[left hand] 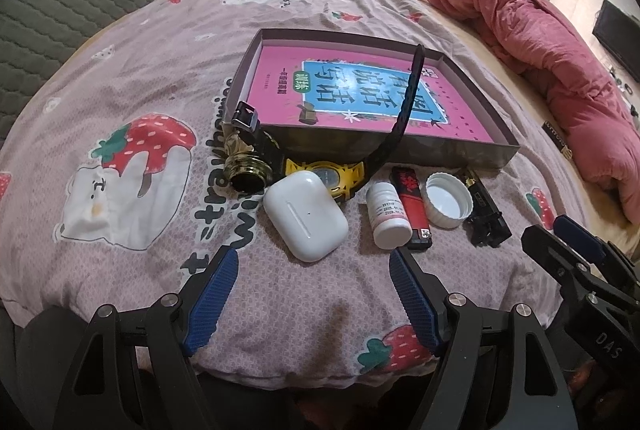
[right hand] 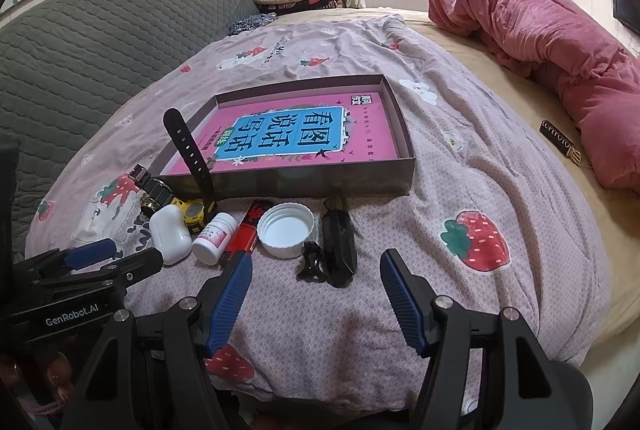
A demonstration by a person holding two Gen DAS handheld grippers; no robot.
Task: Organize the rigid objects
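A shallow dark box with a pink book inside lies on the bed. In front of it lie a gold cap, a yellow watch with a black strap, a white earbud case, a small white bottle, a red lighter, a white lid and a black clip. My left gripper is open, just short of the earbud case. My right gripper is open, just short of the black clip.
The bedsheet is pink with strawberry prints. A red quilt is bunched at the right. A grey padded headboard is at the left. A small dark tag lies on the tan sheet.
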